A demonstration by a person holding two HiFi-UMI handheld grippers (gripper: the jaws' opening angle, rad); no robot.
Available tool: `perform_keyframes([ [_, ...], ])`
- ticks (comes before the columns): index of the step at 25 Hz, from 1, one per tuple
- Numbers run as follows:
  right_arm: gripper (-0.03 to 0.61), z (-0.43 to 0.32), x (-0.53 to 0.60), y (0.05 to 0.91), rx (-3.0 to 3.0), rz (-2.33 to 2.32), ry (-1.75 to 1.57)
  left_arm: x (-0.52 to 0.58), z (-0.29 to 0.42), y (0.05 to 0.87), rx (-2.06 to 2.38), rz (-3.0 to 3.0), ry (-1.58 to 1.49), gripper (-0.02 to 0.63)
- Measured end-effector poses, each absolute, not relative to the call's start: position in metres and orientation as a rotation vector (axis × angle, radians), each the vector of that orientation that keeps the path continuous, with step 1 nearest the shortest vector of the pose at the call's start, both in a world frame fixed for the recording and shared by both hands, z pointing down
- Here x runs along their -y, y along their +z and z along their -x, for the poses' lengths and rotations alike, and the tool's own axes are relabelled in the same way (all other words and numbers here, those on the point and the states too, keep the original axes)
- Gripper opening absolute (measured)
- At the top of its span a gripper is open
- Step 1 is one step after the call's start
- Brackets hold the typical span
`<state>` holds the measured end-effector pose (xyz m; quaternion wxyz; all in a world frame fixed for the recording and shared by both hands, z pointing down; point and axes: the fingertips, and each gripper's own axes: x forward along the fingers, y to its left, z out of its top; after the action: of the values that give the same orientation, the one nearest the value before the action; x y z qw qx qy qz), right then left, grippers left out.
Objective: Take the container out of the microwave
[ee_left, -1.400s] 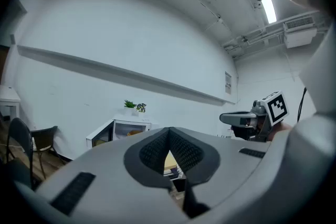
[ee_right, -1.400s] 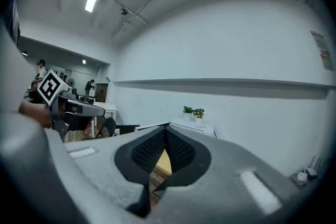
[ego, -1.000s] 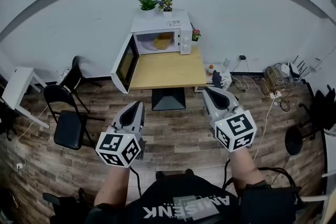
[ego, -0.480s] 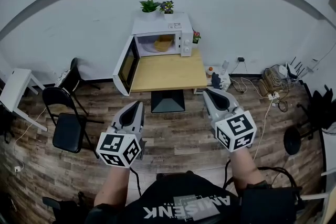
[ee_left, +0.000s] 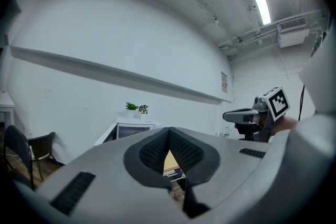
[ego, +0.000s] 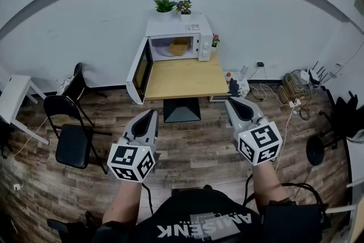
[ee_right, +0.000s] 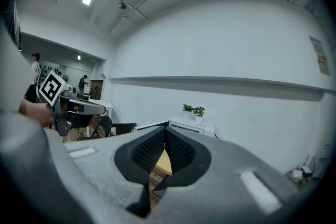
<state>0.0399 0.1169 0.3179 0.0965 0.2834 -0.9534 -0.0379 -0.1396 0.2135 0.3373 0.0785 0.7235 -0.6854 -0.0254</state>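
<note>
A white microwave stands at the back of a wooden table against the wall, its door swung open to the left. Inside lies a tan container. My left gripper and right gripper are both over the wood floor, short of the table and pointing toward it. Both are shut with nothing between their jaws. In the left gripper view the microwave shows far off beyond the closed gripper. It shows likewise in the right gripper view, where the microwave is beyond the gripper.
Two potted plants sit on the microwave, a small one beside it. Black folding chairs and a white table are at the left. Cables and power strips and a stool base lie at the right.
Both grippers have moved a little toward the table, and the microwave looks slightly nearer. Both jaws stay shut.
</note>
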Motion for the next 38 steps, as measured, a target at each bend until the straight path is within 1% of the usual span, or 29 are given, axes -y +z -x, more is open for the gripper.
perform_keyframes([
  [10,0.006,-0.019,-0.123,0.321,2.819,-0.844,-0.121,-0.219,0.161,0.347,2.051,-2.175,-0.073,0.002],
  [16,0.006,-0.006,-0.096,0.323,2.853,-0.809,-0.112,-0.203,0.171,0.352,2.096,-2.132,-0.053,0.002],
  [23,0.006,0.013,-0.034,0.314,2.908,-0.750,-0.125,-0.160,0.191,0.342,2.192,-2.061,-0.035,0.002],
  [38,0.006,0.037,0.126,0.319,2.924,-0.605,-0.104,-0.013,0.214,0.344,2.246,-1.942,-0.071,0.002],
])
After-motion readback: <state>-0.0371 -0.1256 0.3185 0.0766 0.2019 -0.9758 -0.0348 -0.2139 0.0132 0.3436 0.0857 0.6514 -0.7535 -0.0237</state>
